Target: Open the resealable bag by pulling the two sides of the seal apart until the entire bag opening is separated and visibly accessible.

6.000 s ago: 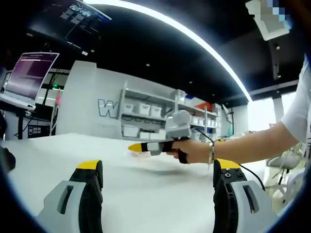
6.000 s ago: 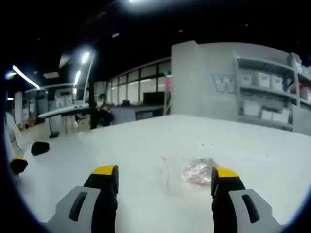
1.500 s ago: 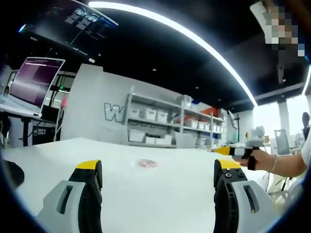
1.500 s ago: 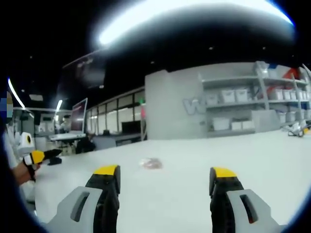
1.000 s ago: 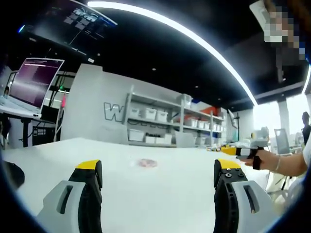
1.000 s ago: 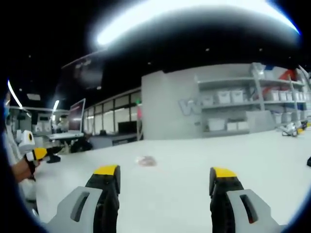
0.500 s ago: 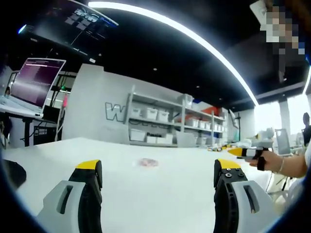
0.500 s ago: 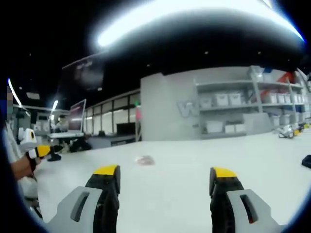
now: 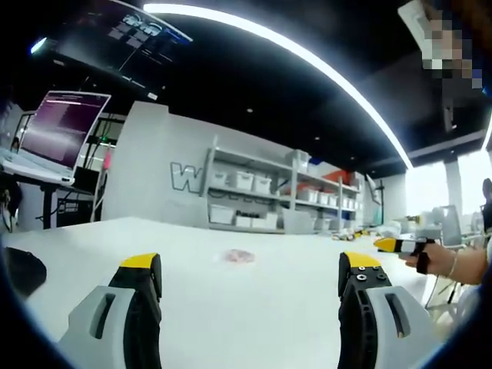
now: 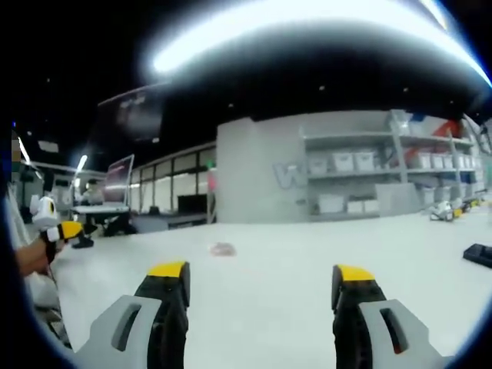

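Left gripper (image 9: 250,284): jaws are being held wide apart, nothing gripped between them. Right gripper (image 10: 261,290): jaws likewise spread wide, nothing held.

The resealable bag (image 9: 237,256) is lying flat on the white counter (image 9: 254,307), well ahead of the left jaws and between their lines; pinkish contents are showing, seal state cannot be told. In the right gripper view the bag (image 10: 223,248) is seen far ahead, nearer the left jaw's line.

In the left gripper view, the other gripper is being held in a hand (image 9: 440,258) beyond the right jaw; a lit laptop (image 9: 58,131) is standing far left. In the right gripper view, the other gripper's yellow tip is seen far left, and a dark object (image 10: 478,254) is resting on the counter far right.
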The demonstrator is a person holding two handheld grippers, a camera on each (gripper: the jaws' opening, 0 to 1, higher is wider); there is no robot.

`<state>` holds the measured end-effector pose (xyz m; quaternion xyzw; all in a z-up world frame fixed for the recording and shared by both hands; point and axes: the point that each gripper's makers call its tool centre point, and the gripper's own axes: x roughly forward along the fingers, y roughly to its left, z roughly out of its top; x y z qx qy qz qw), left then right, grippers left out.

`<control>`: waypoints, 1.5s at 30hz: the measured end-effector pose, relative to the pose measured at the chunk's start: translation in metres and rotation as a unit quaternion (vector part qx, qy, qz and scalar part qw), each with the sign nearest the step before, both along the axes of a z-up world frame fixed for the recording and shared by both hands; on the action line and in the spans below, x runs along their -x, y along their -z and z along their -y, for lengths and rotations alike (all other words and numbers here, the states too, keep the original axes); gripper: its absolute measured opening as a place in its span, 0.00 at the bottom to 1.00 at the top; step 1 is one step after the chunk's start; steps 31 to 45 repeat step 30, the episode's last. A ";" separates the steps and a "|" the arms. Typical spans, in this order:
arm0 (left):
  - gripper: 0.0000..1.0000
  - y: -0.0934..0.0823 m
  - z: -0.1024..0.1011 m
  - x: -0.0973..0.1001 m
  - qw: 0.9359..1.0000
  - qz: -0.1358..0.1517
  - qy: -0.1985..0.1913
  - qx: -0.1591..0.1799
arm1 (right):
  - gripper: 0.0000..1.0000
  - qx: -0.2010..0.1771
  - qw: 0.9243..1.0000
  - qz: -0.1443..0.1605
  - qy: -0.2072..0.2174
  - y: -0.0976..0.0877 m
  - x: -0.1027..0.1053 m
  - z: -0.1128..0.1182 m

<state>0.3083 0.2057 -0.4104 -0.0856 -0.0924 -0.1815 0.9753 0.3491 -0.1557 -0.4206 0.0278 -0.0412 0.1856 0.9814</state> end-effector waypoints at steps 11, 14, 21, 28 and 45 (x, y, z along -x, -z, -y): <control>0.94 0.007 0.001 -0.003 1.000 -0.004 -0.004 0.000 | 0.76 0.006 1.000 0.011 0.021 0.004 0.006 0.021; 0.93 0.009 0.002 -0.005 1.000 -0.006 -0.004 -0.001 | 0.76 0.005 1.000 0.010 0.022 0.005 0.006 0.023; 0.93 0.011 0.000 -0.006 1.000 -0.003 -0.011 0.000 | 0.75 0.007 1.000 0.015 0.019 0.005 0.007 0.022; 0.92 0.015 -0.001 -0.008 1.000 -0.001 -0.013 0.000 | 0.73 0.012 1.000 0.013 0.022 0.008 0.007 0.022; 0.92 0.015 0.000 -0.009 1.000 -0.001 -0.013 0.000 | 0.73 0.014 1.000 0.015 0.023 0.009 0.007 0.022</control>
